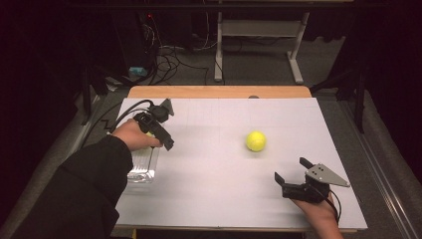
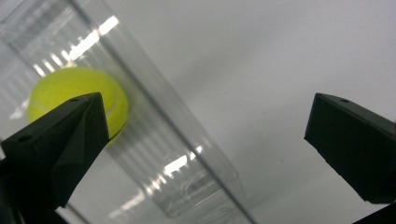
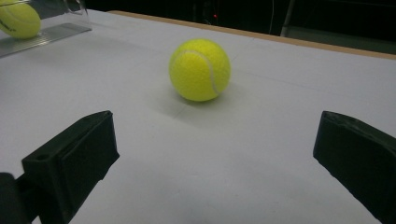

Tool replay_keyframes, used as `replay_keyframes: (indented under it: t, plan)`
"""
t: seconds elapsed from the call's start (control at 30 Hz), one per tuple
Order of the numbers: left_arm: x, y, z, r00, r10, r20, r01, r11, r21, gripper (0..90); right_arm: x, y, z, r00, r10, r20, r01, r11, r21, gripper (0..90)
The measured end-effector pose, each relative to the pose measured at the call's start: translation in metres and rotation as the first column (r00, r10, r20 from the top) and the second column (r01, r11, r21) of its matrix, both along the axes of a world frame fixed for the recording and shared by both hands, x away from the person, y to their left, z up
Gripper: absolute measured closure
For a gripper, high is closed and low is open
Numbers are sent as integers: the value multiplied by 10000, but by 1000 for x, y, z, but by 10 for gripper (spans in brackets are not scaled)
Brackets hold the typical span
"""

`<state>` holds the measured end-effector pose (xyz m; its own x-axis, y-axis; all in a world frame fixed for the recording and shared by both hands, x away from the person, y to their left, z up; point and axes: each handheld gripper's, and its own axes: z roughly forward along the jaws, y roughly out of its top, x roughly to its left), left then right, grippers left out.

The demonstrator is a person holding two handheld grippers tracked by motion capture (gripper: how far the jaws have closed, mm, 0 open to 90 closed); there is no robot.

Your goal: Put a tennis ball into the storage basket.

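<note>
The tennis ball (image 1: 256,141) lies right of the table's (image 1: 209,199) middle, no lettering readable. Right gripper (image 1: 293,175), jaws wide, near it; left gripper (image 1: 166,144), jaws wide, over the clear container (image 1: 142,167) holding a second ball (image 2: 77,100).

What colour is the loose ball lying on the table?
Yellow-green with a pale curved seam: the tennis ball shows best in the right gripper view.
</note>
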<state>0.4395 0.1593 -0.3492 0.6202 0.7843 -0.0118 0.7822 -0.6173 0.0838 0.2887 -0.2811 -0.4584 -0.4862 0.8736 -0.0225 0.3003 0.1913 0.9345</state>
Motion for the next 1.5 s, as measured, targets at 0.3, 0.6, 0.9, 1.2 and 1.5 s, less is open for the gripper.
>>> replay_keyframes:
  t: [0.3, 0.6, 0.9, 1.2, 1.5]
  plan:
    - [-18, -23, -16, 9978, -651, 80, 653, 9972, -358, 7, 1, 1, -3, 9999, -38, -94, 36, 9999, -158, 0]
    - [-50, -63, -28, 9865, -1628, 162, 1636, 9840, -702, 7, -2, 1, -4, 10000, 21, -24, -22, 9997, -235, 0]
    - [-83, -111, -41, 9604, -2776, 239, 2785, 9530, -1197, 7, -5, -1, -3, 10000, 33, 1, -33, 9997, -228, 0]
    - [-85, -127, -51, 9516, -3072, 132, 3064, 9440, -1222, 7, -8, -5, -3, 10000, -95, 2, 95, 9998, -190, 0]
    - [-79, -116, -44, 9568, -2904, 127, 2893, 9469, -1401, 7, 5, 4, 1, 9998, -69, -195, 64, 9997, -229, 0]
